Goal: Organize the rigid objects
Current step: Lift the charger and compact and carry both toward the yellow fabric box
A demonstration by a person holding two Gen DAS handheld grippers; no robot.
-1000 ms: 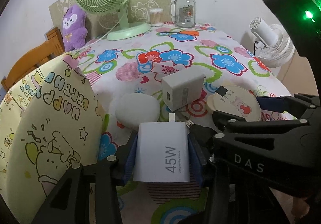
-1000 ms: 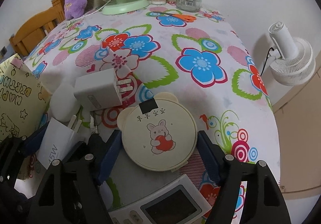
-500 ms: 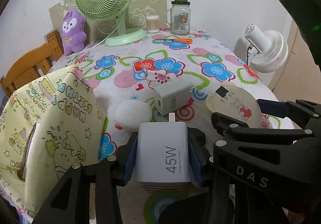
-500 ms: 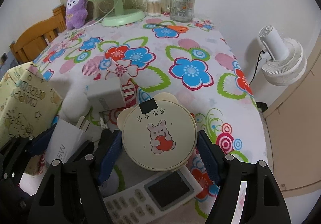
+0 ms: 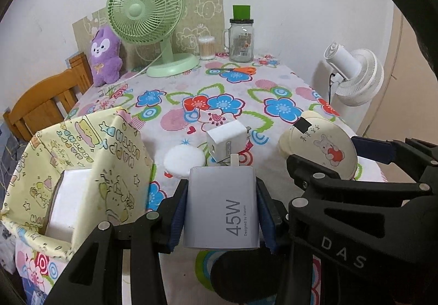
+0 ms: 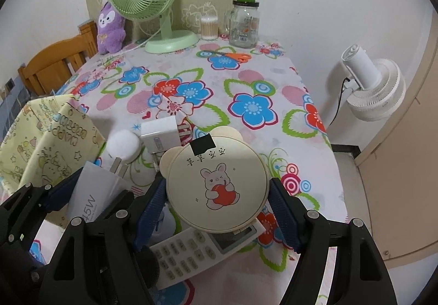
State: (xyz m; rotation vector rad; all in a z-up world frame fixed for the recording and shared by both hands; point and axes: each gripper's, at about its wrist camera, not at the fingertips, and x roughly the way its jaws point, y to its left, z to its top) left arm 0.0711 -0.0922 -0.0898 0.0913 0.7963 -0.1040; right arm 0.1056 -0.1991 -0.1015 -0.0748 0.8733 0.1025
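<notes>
We are risking a knock between our two loads, since the right gripper (image 6: 217, 195) is carrying the round bunny case (image 6: 216, 184) just beside the 45W charger (image 5: 221, 209). The left gripper (image 5: 220, 212) is pinching that charger at centre bottom, between its fingers (prongs pointing away), right of the gift bag (image 5: 82, 168) on the table (image 5: 273, 91).
</notes>
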